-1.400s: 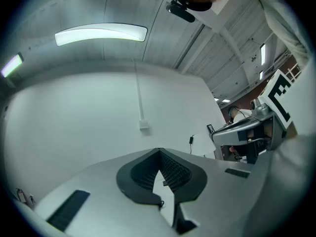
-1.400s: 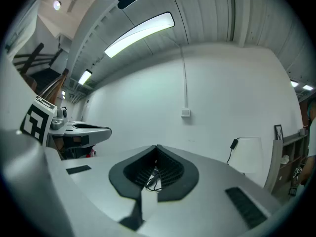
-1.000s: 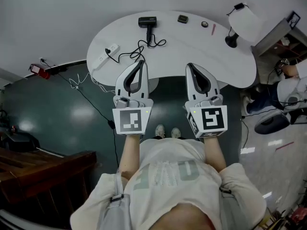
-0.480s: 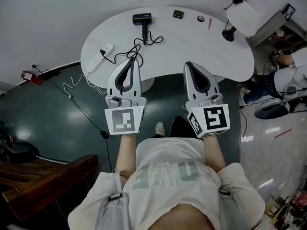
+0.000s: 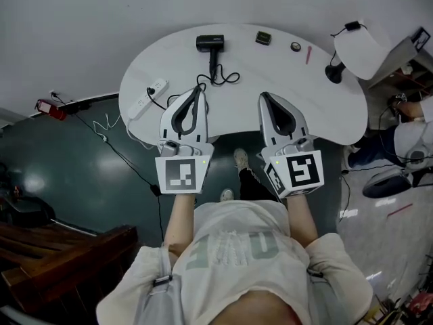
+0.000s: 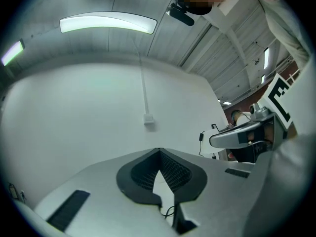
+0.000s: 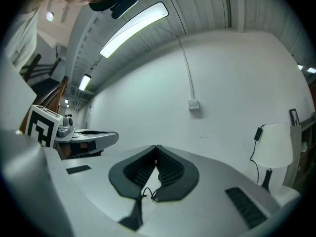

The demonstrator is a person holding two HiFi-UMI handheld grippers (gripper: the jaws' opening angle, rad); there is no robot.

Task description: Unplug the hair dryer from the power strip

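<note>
From above I see the black hair dryer (image 5: pixel 210 44) at the table's (image 5: pixel 270 73) far edge. Its cord (image 5: pixel 220 77) curls back to the white power strip (image 5: pixel 149 95) on the left, plugged in. The gripper views catch only wall, a lamp (image 7: pixel 274 152) and a cord loop. Left gripper (image 5: pixel 199 89), right gripper (image 5: pixel 264 95): fingers (image 6: pixel 173 168) pressed together, empty, over the near edge. Dark green floor (image 5: pixel 88 161) below.

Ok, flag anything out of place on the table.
Nothing spilled or broken. The power strip lies askew at the table's left rim, and the dryer's cord sprawls in loose loops.
</note>
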